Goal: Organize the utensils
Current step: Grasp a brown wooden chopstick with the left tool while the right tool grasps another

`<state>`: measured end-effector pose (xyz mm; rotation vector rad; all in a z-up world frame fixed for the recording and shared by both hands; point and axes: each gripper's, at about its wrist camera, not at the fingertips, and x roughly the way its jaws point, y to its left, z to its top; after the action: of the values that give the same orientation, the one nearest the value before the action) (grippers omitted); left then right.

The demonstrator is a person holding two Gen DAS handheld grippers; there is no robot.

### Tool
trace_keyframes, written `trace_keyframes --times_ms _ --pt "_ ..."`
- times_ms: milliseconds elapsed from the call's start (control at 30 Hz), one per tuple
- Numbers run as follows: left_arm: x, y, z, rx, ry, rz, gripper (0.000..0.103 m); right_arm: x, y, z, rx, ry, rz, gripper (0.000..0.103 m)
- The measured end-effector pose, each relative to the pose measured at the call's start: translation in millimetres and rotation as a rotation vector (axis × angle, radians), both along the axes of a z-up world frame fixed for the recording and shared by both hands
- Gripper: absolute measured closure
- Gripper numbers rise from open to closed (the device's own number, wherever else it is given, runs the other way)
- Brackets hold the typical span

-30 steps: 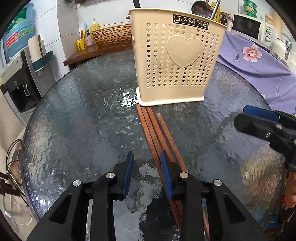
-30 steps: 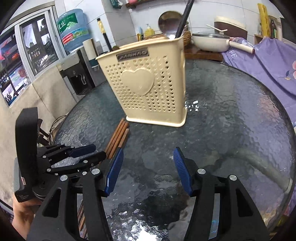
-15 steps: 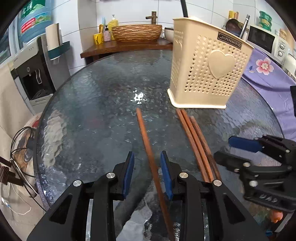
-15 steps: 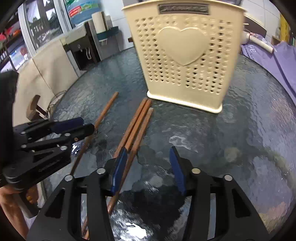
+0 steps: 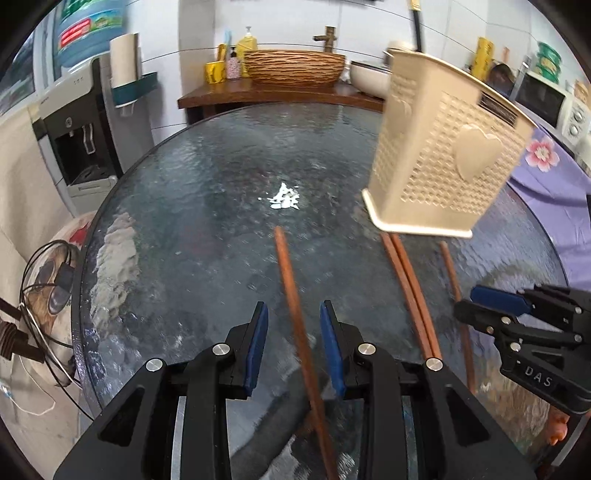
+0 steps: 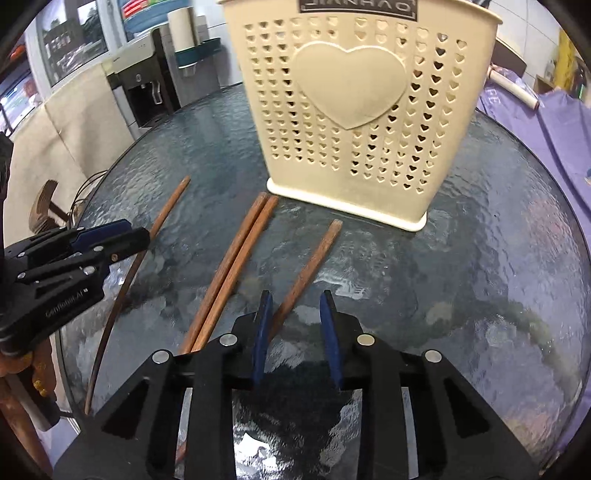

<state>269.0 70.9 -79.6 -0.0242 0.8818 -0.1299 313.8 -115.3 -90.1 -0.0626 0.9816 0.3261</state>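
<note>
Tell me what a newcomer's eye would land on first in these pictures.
First, the cream utensil basket with its big raised heart, standing at the far side of the round glass table. Next, the four wooden chopsticks spread in front of it: a touching pair in the middle and a single one on each side. The left gripper straddles the left single, jaws open.

"DAS" on the right tool (image 5: 480, 308); "JIANHAO", mirrored, on the holder's label (image 6: 357, 5).

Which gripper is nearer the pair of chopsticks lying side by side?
Right. The right gripper is just beside the pair of chopsticks, with its fingers at the lone chopstick next to them. The left gripper straddles the far-left chopstick, farther off.
</note>
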Motion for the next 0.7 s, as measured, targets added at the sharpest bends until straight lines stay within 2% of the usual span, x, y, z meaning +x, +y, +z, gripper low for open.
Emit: trace_keyframes --times_ms 233,500,700 --pt "27 -5 -4 0.029 0.036 -0.012 0.074 26 9 0 0.035 0.044 -0.024 0.090" --pt "42 -14 -9 0.079 0.050 -0.028 0.075 39 22 2 0.033 0.067 -0.007 0.093" --pt "44 -19 -9 0.089 0.054 -0.039 0.091 41 41 -1 0.000 0.054 0.024 0.095"
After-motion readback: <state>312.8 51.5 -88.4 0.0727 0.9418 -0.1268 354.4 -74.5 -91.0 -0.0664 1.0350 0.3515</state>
